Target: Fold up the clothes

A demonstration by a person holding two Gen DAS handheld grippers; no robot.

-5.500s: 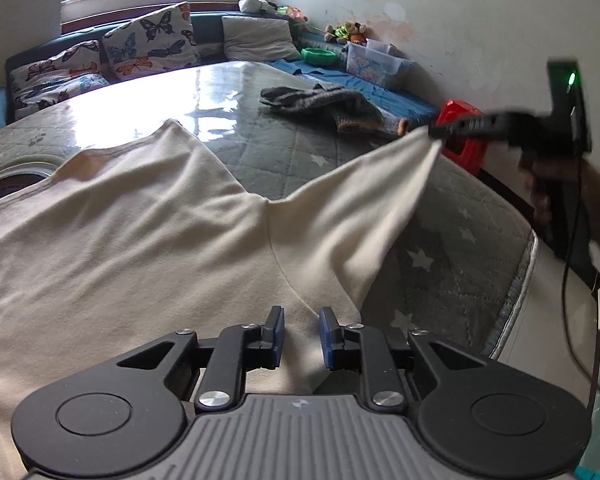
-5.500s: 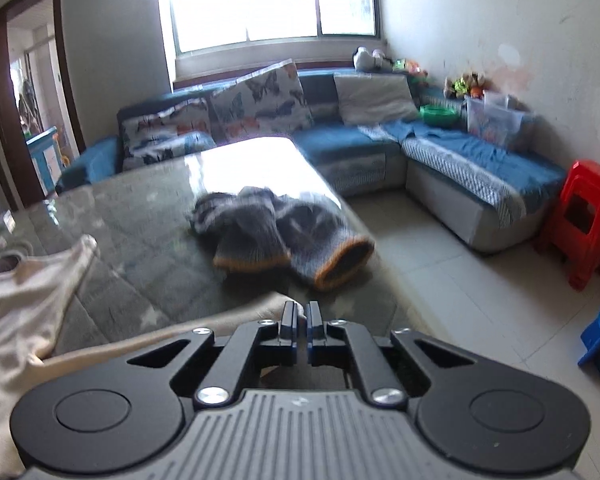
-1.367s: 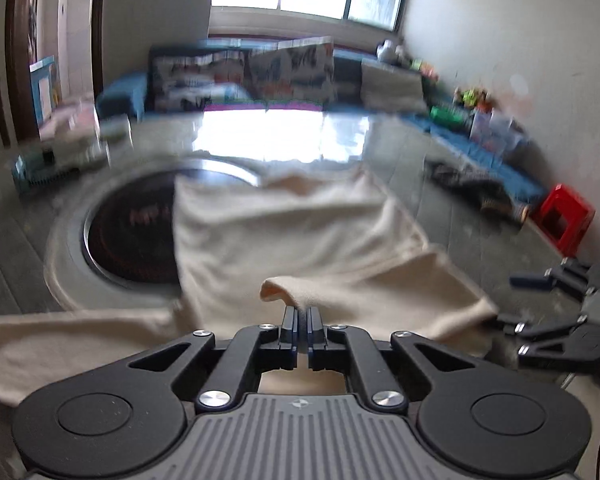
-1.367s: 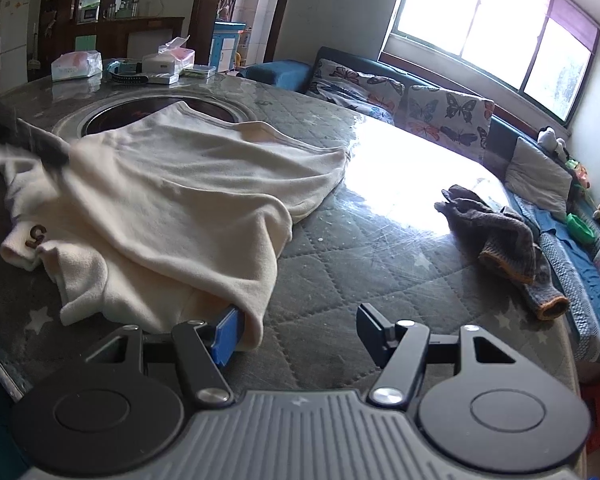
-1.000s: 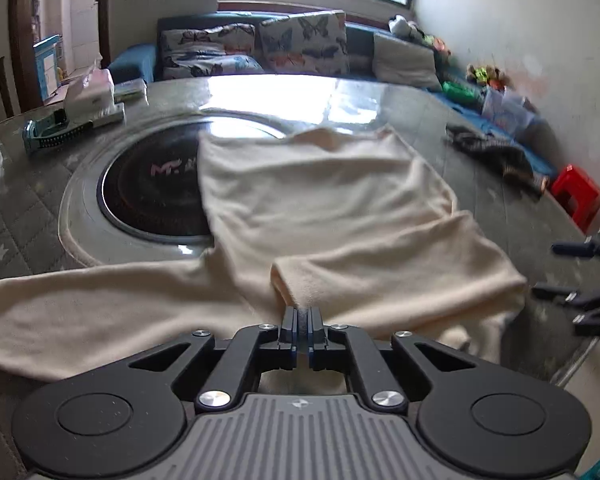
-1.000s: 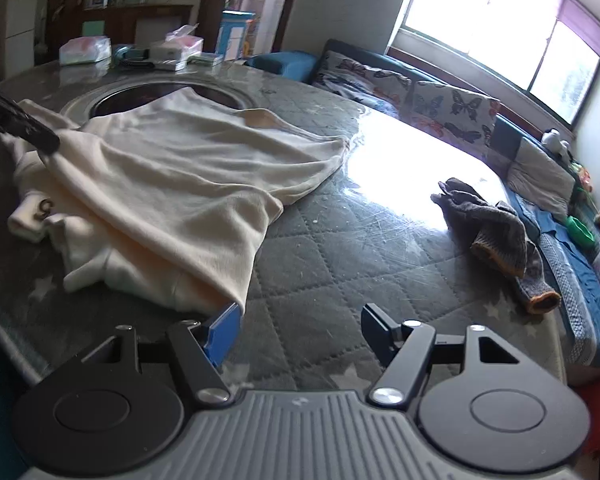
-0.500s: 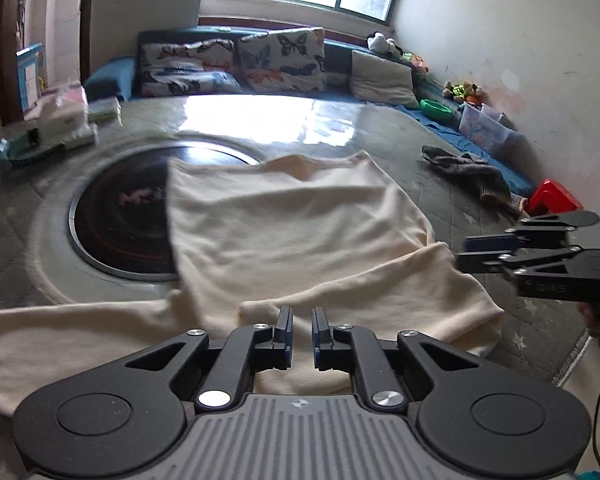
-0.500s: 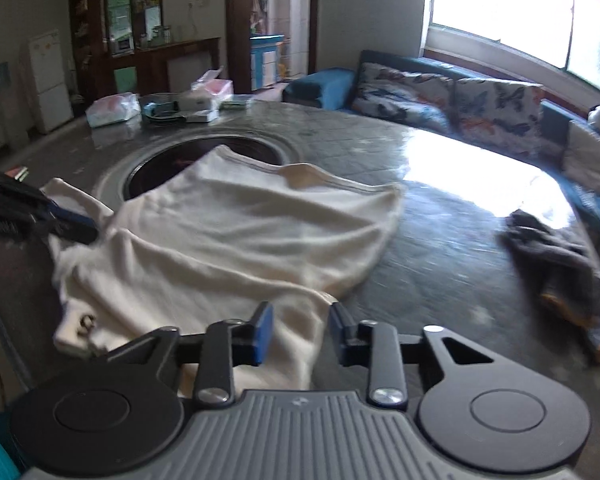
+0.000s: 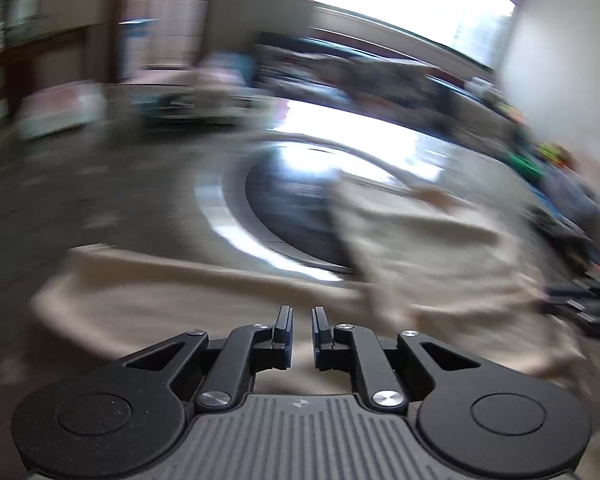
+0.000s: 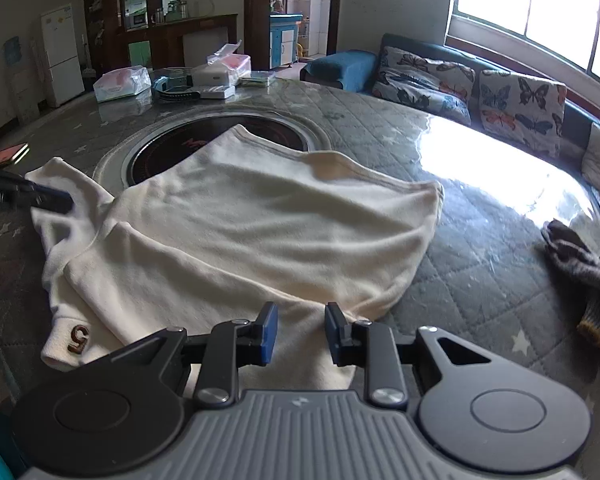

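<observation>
Cream sweater spread flat on quilted table, top edge overlapping the round inset. Judged early in the fold: one sleeve laid across the body, other sleeve out to the side, body not yet folded. Left gripper narrowly apart over blurred cloth, nothing pinched, unlike the clamped fold of a second ago. Right gripper apart over the near edge, narrower than before, not visibly pressing.

Butterfly cushions, white fridge, tissue pack.
</observation>
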